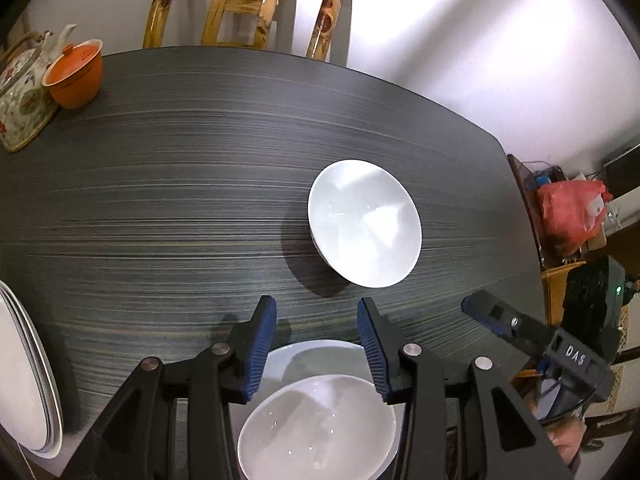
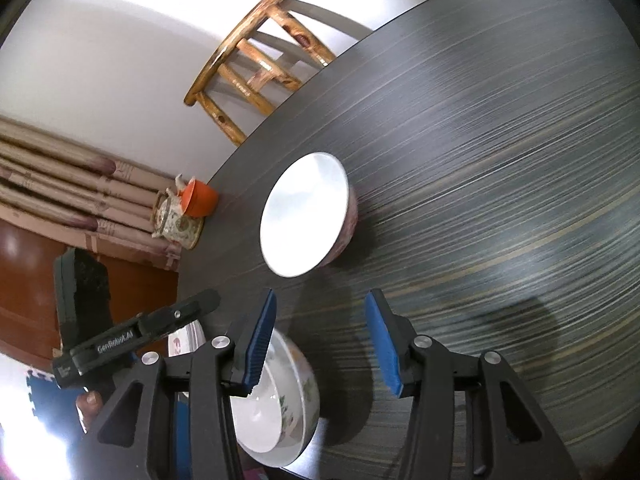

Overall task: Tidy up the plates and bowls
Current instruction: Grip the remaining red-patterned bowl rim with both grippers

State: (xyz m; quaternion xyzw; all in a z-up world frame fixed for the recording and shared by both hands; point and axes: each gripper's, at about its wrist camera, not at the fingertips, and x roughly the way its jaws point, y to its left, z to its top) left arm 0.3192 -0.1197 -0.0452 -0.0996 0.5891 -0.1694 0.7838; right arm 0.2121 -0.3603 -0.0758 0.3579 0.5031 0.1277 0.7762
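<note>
both grippers released, nothing between fingers: left gripper [image 1: 317, 322] over nested white ceramic bowls [image 1: 320, 420] at near edge of dark streaked worktop [image 1: 160, 200], right gripper [image 2: 320, 316] beside them; lone white bowl [image 1: 364, 224] mid-worktop; white plates [image 1: 24, 368] stacked left.

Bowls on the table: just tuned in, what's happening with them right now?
A person holds a tool in each hand over the dark table. The left tool is open above the stacked bowls at the near edge, gripping nothing. The right tool is open too, nothing between its fingers. One lone bowl sits mid-table, apart from the stack. Plates wait at the left edge.
</note>
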